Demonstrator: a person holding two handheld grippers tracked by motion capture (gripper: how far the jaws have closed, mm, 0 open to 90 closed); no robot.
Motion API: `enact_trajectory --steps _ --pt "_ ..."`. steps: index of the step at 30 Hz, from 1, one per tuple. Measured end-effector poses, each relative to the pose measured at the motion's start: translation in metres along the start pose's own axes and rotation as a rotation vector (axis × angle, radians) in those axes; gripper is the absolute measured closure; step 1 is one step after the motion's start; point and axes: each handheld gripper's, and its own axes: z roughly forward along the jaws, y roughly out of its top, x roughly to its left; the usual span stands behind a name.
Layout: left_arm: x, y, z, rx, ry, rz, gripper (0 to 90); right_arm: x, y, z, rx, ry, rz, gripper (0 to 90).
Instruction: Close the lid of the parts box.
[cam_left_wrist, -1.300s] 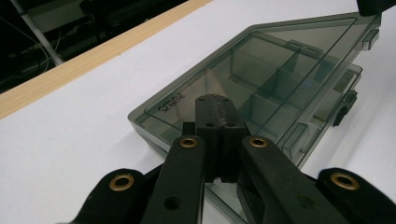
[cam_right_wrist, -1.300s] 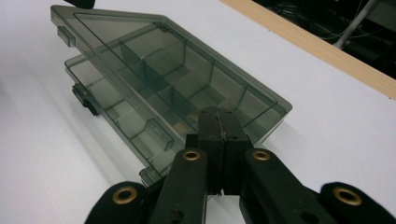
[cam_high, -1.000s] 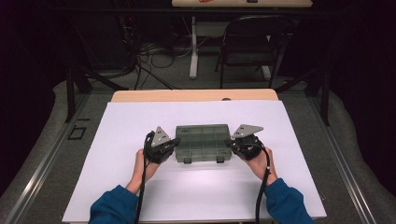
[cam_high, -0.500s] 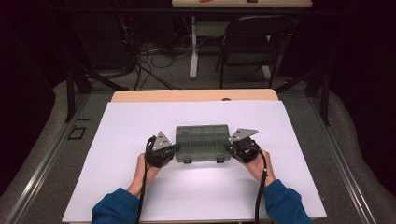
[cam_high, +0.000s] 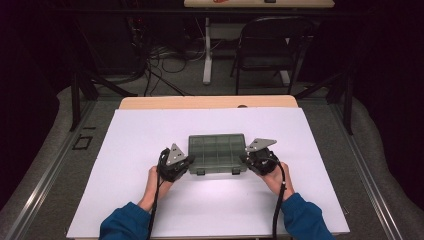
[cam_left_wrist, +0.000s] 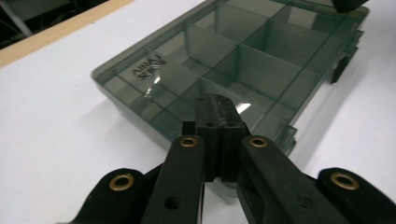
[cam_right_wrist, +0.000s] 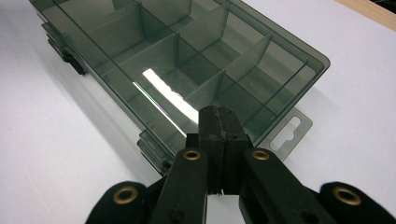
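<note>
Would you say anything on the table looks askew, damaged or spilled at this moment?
Nothing stands out. The smoky compartment box lies flat and square on the white table cover, lid closed, its compartments looking empty. The left gripper and right gripper sit shut at its two ends.

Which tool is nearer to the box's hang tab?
Right. The right tool sits shut over the box's corner beside the hang tab of the compartment box; the left tool sits shut at the opposite end.

A grey compartment box (cam_high: 217, 152) is flanked by the left gripper (cam_high: 186, 162) at nine o'clock and the right gripper (cam_high: 247, 159) at three o'clock.
</note>
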Motion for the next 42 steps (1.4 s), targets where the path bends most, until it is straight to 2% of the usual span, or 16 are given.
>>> enact_trajectory --steps 3,8,10,11,14,21,24,29,34,42 --pt "0.0 0.0 0.0 -0.001 0.002 0.0 90.0 -0.001 -0.001 0.0 -0.008 0.007 0.017 90.0" --pt "0.001 -0.001 0.0 -0.008 -0.002 -0.014 90.0 -0.001 -0.002 0.0 -0.022 -0.001 0.019 90.0" --pt "0.001 -0.002 0.0 -0.019 -0.004 -0.015 88.4 -0.001 -0.003 0.0 -0.031 0.0 0.024 85.6" --pt "0.0 -0.002 0.0 -0.019 -0.008 -0.012 83.5 0.0 -0.004 0.001 -0.048 0.004 0.019 82.9" --pt "-0.001 -0.001 -0.001 -0.02 -0.005 -0.002 70.9 0.002 -0.004 0.0 -0.051 -0.018 0.014 75.7" --pt "0.003 -0.002 -0.012 -0.045 0.04 -0.031 40.5 0.006 -0.004 -0.008 -0.096 -0.028 0.015 59.3" --pt "0.005 -0.003 -0.019 -0.049 0.048 -0.039 31.1 0.009 -0.003 -0.011 -0.111 -0.024 0.008 50.1" --pt "0.006 -0.004 -0.029 -0.055 0.052 -0.055 19.8 0.015 -0.003 -0.014 -0.116 -0.02 -0.006 35.0" --pt "0.004 -0.009 -0.037 -0.053 0.057 -0.05 14.4 0.019 -0.005 -0.018 -0.127 -0.018 -0.01 23.5" --pt "0.004 -0.02 -0.056 -0.05 0.078 -0.064 5.2 0.022 -0.011 -0.028 -0.154 -0.025 -0.003 14.9"
